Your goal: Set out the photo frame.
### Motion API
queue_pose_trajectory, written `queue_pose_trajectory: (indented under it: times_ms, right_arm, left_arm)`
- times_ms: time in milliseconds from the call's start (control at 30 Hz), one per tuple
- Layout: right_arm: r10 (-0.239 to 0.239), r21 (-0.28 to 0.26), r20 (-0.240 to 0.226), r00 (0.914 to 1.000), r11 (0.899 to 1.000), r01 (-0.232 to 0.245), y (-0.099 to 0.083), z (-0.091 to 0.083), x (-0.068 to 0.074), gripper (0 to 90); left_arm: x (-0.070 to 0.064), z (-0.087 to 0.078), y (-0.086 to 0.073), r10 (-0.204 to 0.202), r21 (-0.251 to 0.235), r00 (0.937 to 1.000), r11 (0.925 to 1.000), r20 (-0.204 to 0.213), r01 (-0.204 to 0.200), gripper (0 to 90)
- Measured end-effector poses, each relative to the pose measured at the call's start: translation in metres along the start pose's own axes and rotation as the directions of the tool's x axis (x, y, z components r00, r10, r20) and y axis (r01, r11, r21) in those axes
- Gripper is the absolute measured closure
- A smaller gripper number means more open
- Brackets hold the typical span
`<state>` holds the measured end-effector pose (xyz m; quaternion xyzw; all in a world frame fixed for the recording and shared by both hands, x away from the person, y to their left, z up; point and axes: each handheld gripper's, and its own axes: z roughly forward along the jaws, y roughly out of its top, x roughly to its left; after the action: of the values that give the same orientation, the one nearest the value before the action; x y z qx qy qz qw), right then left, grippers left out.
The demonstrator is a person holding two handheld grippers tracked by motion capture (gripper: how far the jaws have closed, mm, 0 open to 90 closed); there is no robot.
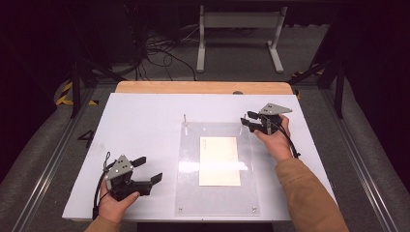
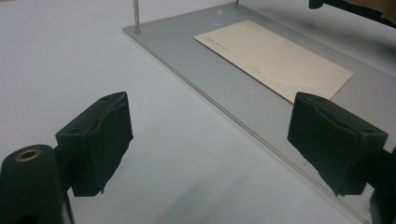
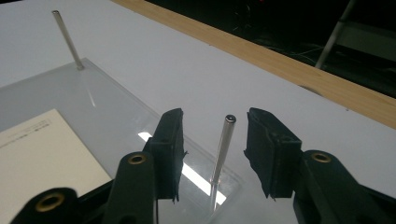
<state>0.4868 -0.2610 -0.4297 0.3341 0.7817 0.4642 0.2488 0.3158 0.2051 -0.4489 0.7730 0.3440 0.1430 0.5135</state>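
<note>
A clear acrylic plate lies in the middle of the white table with a cream card flat on it. A thin metal pin stands upright at each far corner of the plate. My right gripper is at the far right pin, open, one jaw on each side of the pin with a gap to both. The far left pin stands free. My left gripper rests low at the near left of the table, open and holding nothing, pointing toward the plate's left edge and the card.
A wooden strip runs along the table's far edge. Behind it on the floor stand a white metal frame and loose cables. Small screws sit in the plate's near corners.
</note>
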Motion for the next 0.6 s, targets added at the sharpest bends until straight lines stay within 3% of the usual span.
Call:
queue_pose_trajectory:
  times_ms: [200,300,333,433,600]
  right_arm:
    - [0.008,0.008,0.020,0.9998,1.000,-0.009,-0.006,0.014,0.000,66.7]
    - [0.034,0.017,0.008,0.9994,0.999,-0.034,-0.008,0.017,-0.001,78.3]
    - [0.014,0.025,0.029,0.9995,1.000,-0.014,-0.007,0.016,-0.002,83.1]
    - [0.067,0.027,0.014,0.9977,0.997,-0.067,-0.006,0.017,-0.005,84.8]
    - [0.088,0.017,0.030,0.9956,0.996,-0.089,-0.008,0.017,-0.003,85.1]
  left_arm:
    - [0.000,0.001,0.000,0.007,0.009,1.0000,0.9999,0.004,-0.007,13.8]
    - [-0.001,0.002,-0.001,0.002,0.014,1.0000,0.9999,0.007,-0.002,13.9]
    - [-0.001,0.002,-0.001,0.003,0.016,1.0000,0.9999,0.007,-0.003,14.0]
    - [-0.001,0.002,-0.001,0.004,0.014,1.0000,0.9999,0.006,-0.005,14.1]
    - [-0.001,0.002,-0.001,0.009,0.018,1.0000,0.9998,0.004,-0.009,14.2]
